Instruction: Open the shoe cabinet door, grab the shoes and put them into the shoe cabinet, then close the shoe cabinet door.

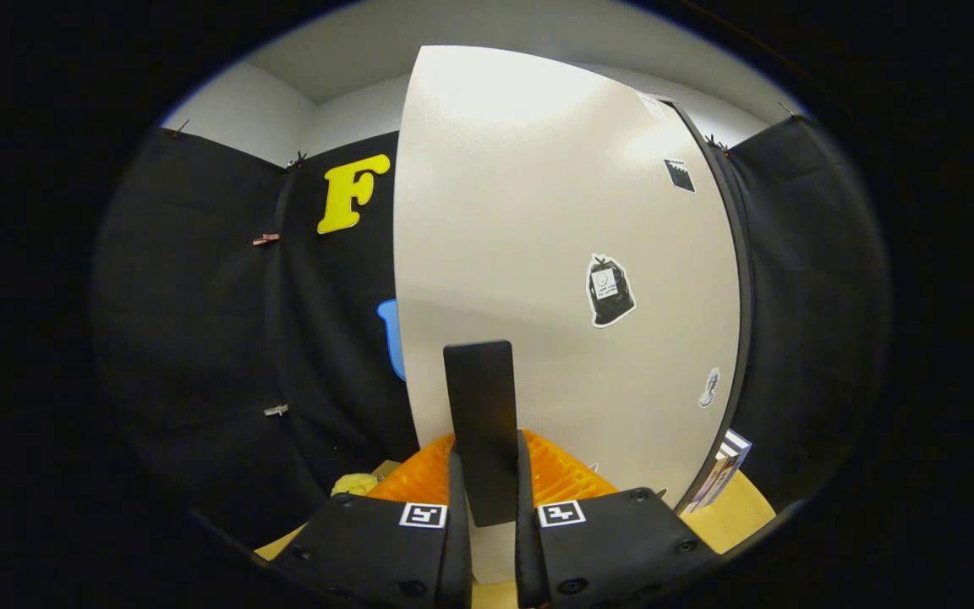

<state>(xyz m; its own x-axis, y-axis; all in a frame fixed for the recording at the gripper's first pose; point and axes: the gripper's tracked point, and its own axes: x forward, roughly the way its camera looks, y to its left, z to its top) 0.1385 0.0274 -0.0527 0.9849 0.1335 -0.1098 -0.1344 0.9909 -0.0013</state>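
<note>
The tongs (487, 507) were pinching the black handle (480, 423) of the shoe cabinet door (555, 254), both fingers pressed on it. Beyond, the white door stood swung open, an orange basket (563, 478) just behind. Pull at an angle and that thin handle could've slipped out.

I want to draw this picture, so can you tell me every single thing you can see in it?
Cabinet door: one, white, right ahead of the fingers.
Door handle: one, black, upright, between the two fingers.
Stickers: a few, black and white, on the door.
Orange ridged thing: one, behind the fingers; cannot tell what it is.
Yellow thing: one, small, low down beside the orange one.
Books or boxes: a few, low at the door's far edge.
Table or floor: one, tan, underneath.
Gripper: one, black, both fingers pressing the handle.
</note>
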